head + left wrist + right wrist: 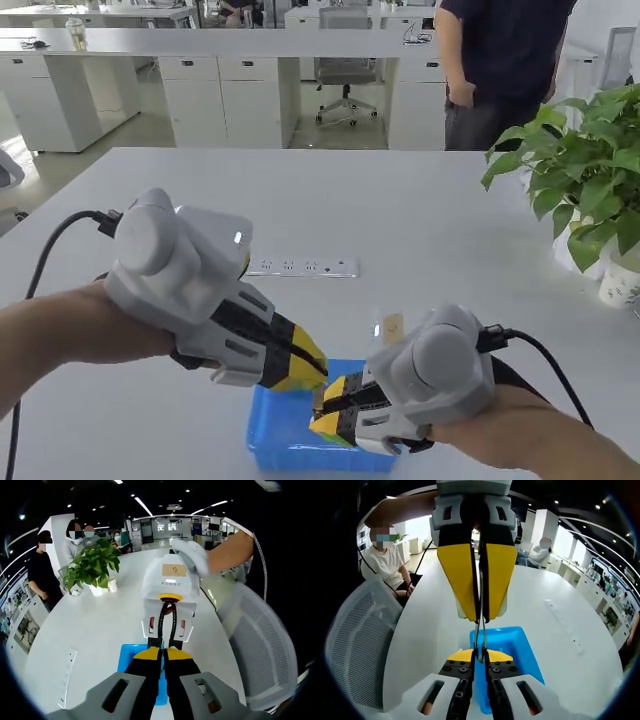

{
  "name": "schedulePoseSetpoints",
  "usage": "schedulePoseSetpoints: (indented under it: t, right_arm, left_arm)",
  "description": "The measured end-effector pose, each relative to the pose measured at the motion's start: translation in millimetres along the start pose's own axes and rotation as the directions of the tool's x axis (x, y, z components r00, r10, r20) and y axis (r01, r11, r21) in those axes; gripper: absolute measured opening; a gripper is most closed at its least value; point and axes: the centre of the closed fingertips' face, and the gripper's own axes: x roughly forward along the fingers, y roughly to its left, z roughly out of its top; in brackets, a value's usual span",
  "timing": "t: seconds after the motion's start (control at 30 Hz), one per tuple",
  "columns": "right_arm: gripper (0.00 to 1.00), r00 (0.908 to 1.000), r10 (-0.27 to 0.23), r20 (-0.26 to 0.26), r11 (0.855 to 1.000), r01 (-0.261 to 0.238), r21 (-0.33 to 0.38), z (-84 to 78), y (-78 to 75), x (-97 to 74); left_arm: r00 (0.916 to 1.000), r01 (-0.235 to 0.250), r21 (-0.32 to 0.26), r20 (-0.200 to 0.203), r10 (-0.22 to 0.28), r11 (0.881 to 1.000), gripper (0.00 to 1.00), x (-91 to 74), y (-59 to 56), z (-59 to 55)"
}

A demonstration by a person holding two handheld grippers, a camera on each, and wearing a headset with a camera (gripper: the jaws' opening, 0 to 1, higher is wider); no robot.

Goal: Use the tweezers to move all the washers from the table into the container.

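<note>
Blue container (275,432) sits on the white desk (400,210), and directly above it the left claw (316,368) and right claw (325,412) meet nose to nose. Both claws are closed on the thin steel tweezers (479,635), held between them just over the container.

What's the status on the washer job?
Left gripper and right gripper both shut on the tweezers, jaws tip to tip. Both over the blue container. Nothing between them and it.
</note>
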Motion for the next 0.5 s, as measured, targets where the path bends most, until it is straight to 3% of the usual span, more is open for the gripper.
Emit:
schedulePoseSetpoints:
  t: [0.5]
  right_arm:
    - [0.09,0.9999,0.009,-0.014,1.0,-0.009,0.009,-9.7,-15.9,15.4]
  left_arm:
    - [0.9998,-0.018,-0.021,0.001,0.018,1.0,0.05,6.1,17.8,-15.4]
